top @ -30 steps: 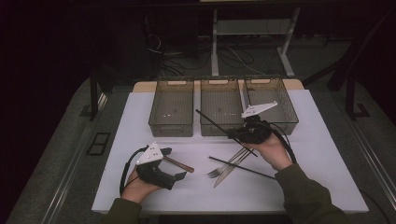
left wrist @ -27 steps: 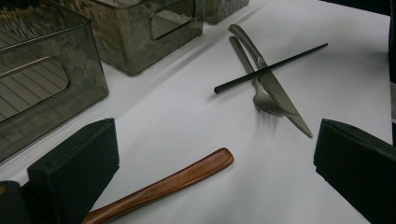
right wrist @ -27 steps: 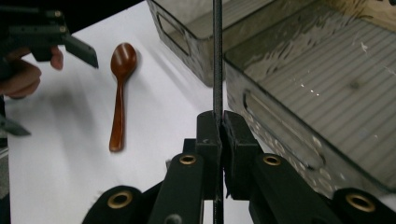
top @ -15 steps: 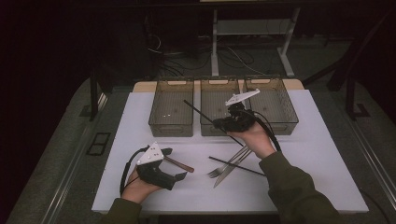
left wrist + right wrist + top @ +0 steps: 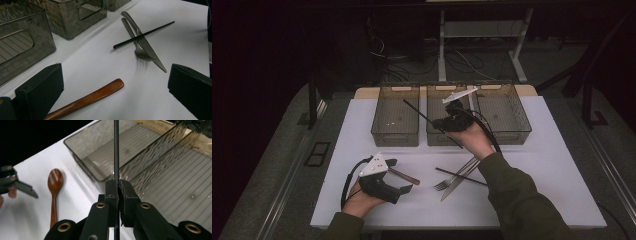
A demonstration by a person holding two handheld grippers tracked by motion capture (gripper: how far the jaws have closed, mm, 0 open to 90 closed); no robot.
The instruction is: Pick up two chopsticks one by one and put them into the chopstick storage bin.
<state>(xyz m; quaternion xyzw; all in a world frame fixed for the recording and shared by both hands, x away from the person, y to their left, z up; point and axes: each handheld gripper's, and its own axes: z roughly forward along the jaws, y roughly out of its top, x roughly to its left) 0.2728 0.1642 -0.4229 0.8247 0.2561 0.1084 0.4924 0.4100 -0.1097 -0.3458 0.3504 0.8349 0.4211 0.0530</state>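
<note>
So far we have one black chopstick (image 5: 432, 122) clamped in our right gripper (image 5: 451, 119) above the middle bin (image 5: 443, 136), with the second chopstick (image 5: 460, 176), fork (image 5: 455, 175), knife (image 5: 459, 179) and wooden spoon (image 5: 403, 175) left on the tabletop (image 5: 557, 165) and our left gripper (image 5: 401, 176) open.

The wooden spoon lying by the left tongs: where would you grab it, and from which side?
Probably by the slim handle of the wooden spoon, coming straight down from above. It lies flat on the white table, so nothing can slip under it. The handle is narrow and straight, already between the open left tongs, while the bowl is wider and rounded. Pinch across the handle's width.
</note>
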